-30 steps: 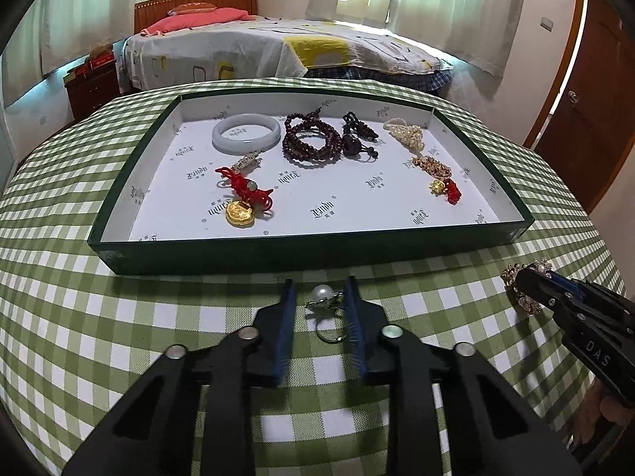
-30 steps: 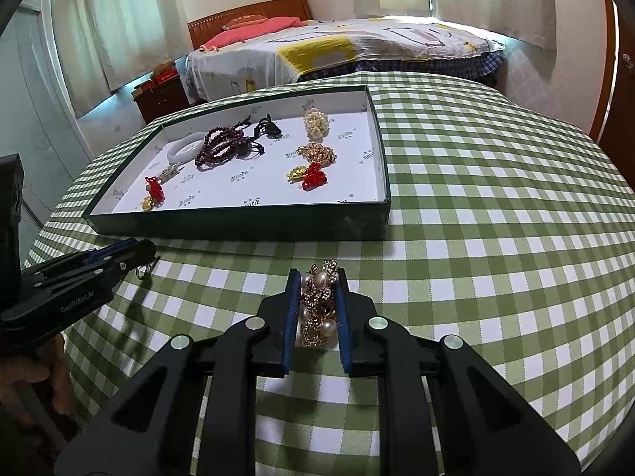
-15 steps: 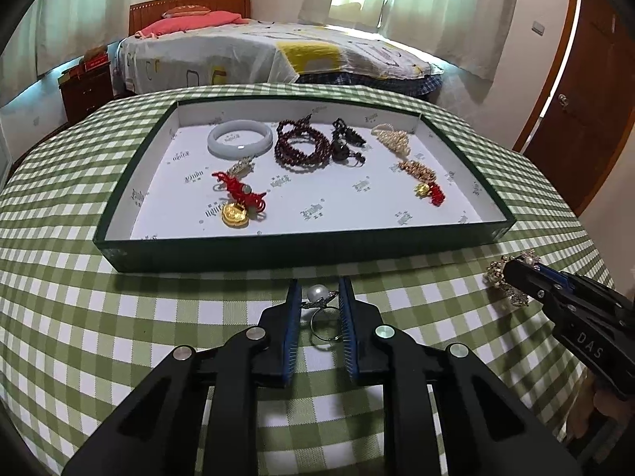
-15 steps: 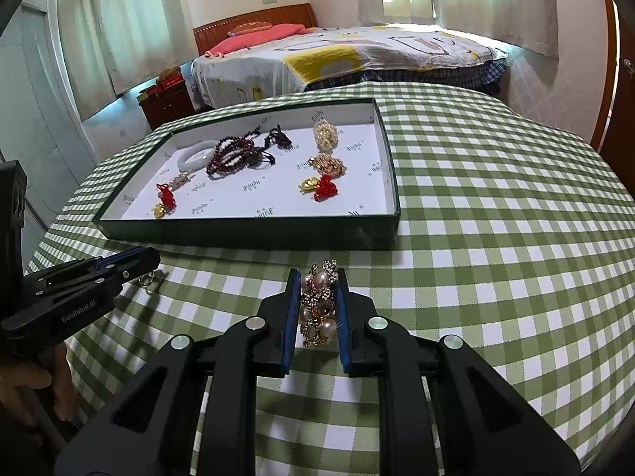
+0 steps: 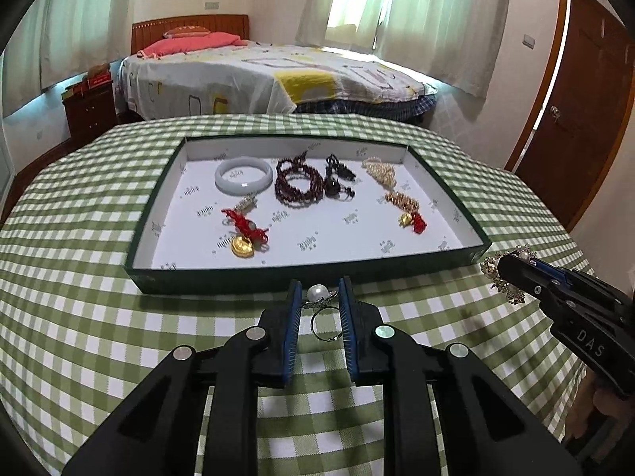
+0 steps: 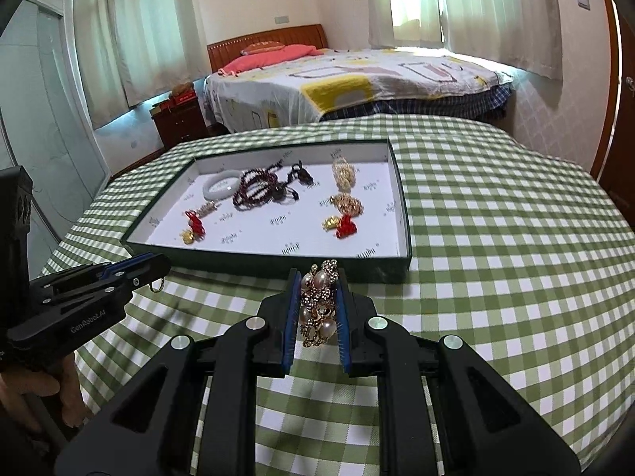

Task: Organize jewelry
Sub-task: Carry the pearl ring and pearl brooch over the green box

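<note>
Two tilted tools (image 5: 317,309) (image 6: 317,305) — jewelry-laden

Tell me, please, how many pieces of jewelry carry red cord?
2, both in the tray: a red-cord gold charm front left, and a smaller red-cord charm at the right. None seems hidden.

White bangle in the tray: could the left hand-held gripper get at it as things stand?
Probably not yet. The path over the tray wall to the white bangle looks open, but the left hand-held gripper is already shut on a pearl ring, so it has no free jaws.
</note>
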### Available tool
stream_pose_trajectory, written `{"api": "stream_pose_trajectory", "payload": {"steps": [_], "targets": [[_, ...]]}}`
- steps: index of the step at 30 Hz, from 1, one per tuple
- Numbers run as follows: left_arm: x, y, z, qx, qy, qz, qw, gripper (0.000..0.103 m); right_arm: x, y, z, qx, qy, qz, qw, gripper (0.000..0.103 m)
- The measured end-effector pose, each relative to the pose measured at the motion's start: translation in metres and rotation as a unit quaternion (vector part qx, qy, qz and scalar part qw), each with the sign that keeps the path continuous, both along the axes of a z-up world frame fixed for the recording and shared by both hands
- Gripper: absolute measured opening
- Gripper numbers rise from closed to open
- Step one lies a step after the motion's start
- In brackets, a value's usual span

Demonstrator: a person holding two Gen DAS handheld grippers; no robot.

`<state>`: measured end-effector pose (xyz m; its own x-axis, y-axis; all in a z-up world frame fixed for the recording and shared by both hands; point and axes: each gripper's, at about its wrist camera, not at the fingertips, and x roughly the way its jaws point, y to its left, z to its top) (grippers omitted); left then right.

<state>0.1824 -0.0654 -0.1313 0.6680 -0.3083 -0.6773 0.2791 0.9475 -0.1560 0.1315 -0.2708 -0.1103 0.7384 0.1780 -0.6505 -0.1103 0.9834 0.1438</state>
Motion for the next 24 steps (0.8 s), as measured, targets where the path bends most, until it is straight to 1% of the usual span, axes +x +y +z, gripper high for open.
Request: {"api": "stream_pose_trajectory", "payload": {"steps": [8,14,20,24], "targets": [[-0.008,0.007,0.028,-0.007,-0.039,0.009,0.9992,0.020,-0.006,0.008,0.028,-0.006,-0.034,0.006,0.999,0.017],[-0.008,0.012,0.051,-0.016,-0.072,0.014,0.9972,0.020,-0.003,0.015,0.049,-0.012,-0.065,0.014,0.998,0.017],[0.001,0.012,0.078,-0.027,-0.111,0.016,0.9934,0.020,0.008,0.025,0.075,-0.017,-0.103,0.027,0.994,0.017],[0.014,0.006,0.089,-0.030,-0.127,0.013,0.9914,0.020,0.022,0.030,0.086,-0.014,-0.118,0.035,0.992,0.017]]}}
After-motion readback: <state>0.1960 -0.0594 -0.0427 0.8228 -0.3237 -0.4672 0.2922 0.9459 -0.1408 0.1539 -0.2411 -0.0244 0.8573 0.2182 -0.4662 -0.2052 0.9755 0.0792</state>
